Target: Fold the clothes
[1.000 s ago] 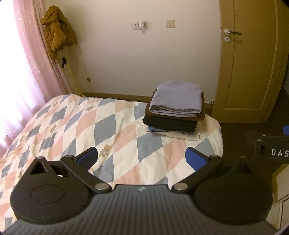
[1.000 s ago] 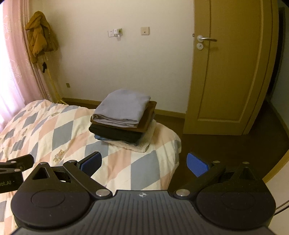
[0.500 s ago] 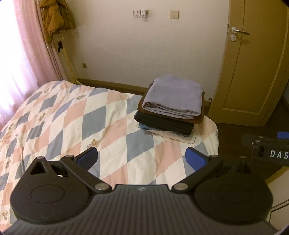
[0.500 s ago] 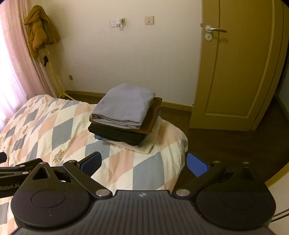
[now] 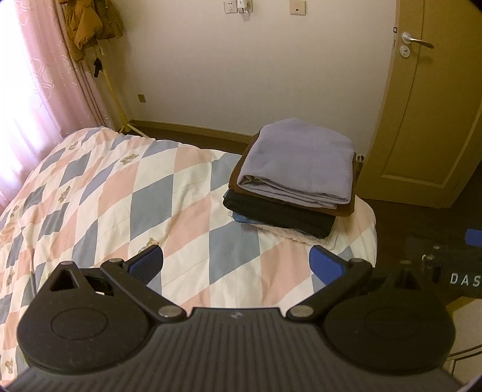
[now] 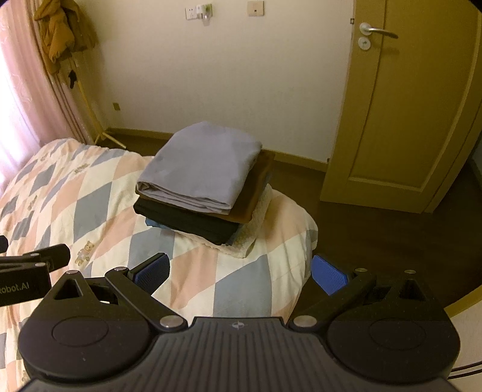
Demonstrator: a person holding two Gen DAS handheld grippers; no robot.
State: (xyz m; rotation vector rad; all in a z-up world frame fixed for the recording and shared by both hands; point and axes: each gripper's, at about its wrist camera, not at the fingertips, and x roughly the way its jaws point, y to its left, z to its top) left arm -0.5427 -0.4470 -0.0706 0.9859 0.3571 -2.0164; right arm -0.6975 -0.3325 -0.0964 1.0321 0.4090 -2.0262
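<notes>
Left wrist view: our left gripper [image 5: 236, 260] hangs over the bed [image 5: 120, 193], jaws apart, empty. Right gripper [image 6: 241, 271] likewise spread, holding nothing. Folded stack [image 5: 293, 178] sits at the bed's far corner, probably parked clear of the folding area. Versus a second ago, both cameras sit closer and pitched down; the stack is unmoved.

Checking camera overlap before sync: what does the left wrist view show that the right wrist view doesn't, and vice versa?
Left wrist only: the right gripper body marked "DAS" at its right edge, and more of the checked pink, blue and white quilt on the left.

Right wrist only: the left gripper body marked "Robot.AI" at its left edge, and more dark wooden floor.

Both: stack of folded clothes topped by a lavender cloth, tan door, hanging brown jacket, open fingers holding nothing.
</notes>
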